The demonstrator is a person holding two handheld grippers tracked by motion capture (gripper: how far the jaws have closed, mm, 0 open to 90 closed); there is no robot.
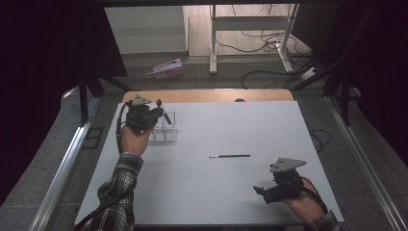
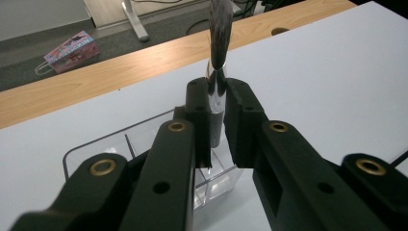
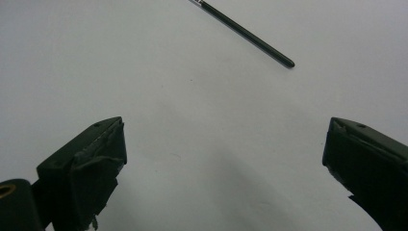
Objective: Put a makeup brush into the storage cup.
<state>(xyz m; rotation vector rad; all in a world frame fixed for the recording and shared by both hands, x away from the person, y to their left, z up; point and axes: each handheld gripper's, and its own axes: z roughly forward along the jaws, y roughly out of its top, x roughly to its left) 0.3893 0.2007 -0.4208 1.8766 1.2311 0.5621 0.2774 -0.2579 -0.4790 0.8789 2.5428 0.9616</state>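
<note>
The makeup brush [image 2: 217, 62] in your left gripper [image 2: 217, 125] has a dark, tapering tuft of bristles at the top, a shiny metal ferrule below it and a dark handle. It stands close to upright, bristles up, with the handle's lower end reaching down into the clear plastic organiser [image 2: 91, 147]. Your left gripper's jaws are closed on the ferrule and upper handle, one pad on each side.

The left gripper view gives you the grip itself and the thin inner walls of the organiser; the high view is too small for either, but it places the left gripper [image 1: 159, 115] over the organiser [image 1: 166, 132] near the far left corner of the white table [image 1: 231, 130], your left hand [image 1: 132, 137] just behind it.

A second, thin brush [image 1: 231, 156] lies flat on the table near the middle, well apart from the organiser. In the right gripper view its dark handle end [image 3: 250, 36] lies ahead of your right gripper [image 3: 223, 163], untouched. That gripper's jaws stand wide apart with bare table between them. In the high view your right gripper [image 1: 262, 191] rests low at the near right, with the thin brush beyond it.
</note>
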